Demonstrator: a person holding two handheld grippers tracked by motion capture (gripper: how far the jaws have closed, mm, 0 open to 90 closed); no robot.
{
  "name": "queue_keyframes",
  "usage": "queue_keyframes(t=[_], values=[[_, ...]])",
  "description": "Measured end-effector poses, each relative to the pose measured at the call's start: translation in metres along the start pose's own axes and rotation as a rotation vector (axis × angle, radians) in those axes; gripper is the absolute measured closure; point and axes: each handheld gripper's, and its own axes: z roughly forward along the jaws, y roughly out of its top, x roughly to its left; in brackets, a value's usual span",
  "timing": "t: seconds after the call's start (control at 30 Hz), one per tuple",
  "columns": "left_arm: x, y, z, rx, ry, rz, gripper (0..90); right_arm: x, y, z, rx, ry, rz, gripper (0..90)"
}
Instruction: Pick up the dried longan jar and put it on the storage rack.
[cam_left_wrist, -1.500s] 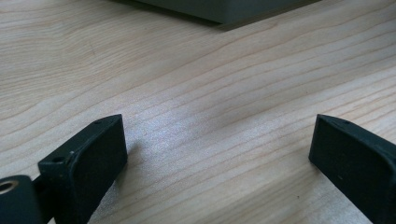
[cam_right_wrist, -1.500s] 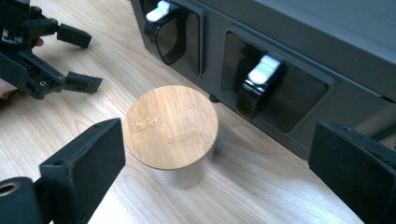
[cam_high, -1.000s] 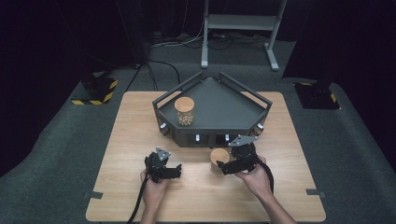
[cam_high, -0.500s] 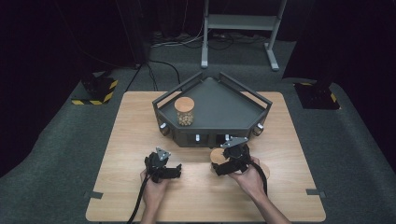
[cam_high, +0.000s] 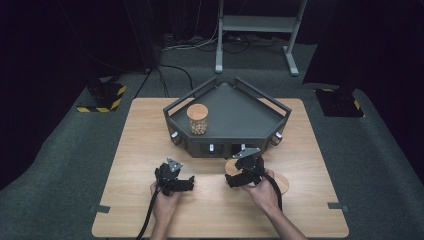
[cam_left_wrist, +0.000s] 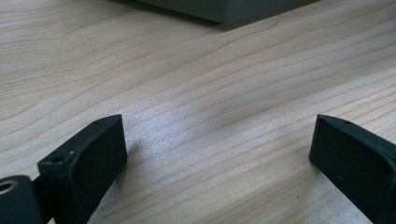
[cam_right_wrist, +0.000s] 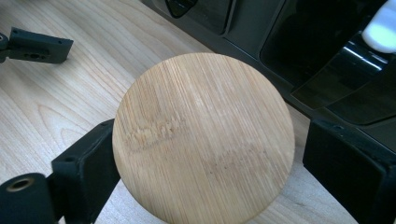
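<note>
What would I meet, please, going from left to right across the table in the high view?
left gripper → jar of nuts in the dark tray → right gripper around a round wooden lid → second wooden disc.

A pale wooden worktop (cam_high: 150, 135) stands on grey carpet (cam_high: 60, 165) in a dark room. Behind it rises a grey metal stand (cam_high: 257, 25), with cables (cam_high: 175, 70) trailing across the floor. Black blocks with yellow-black hazard stripes (cam_high: 102, 97) sit beside the worktop's far left corner.
</note>
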Motion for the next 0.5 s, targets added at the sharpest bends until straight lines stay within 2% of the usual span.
queue_keyframes(t=[0.2,0.5], values=[[0.0000,0.0000,0.0000,0.000,0.000,0.000,4.1,0.0041,0.0021,0.0032,0.010,-0.009,0.004,11.5],[0.0000,0.0000,0.0000,0.000,0.000,0.000,4.1,0.0105,-0.0007,0.0039,-0.012,-0.022,-0.006,21.3]])
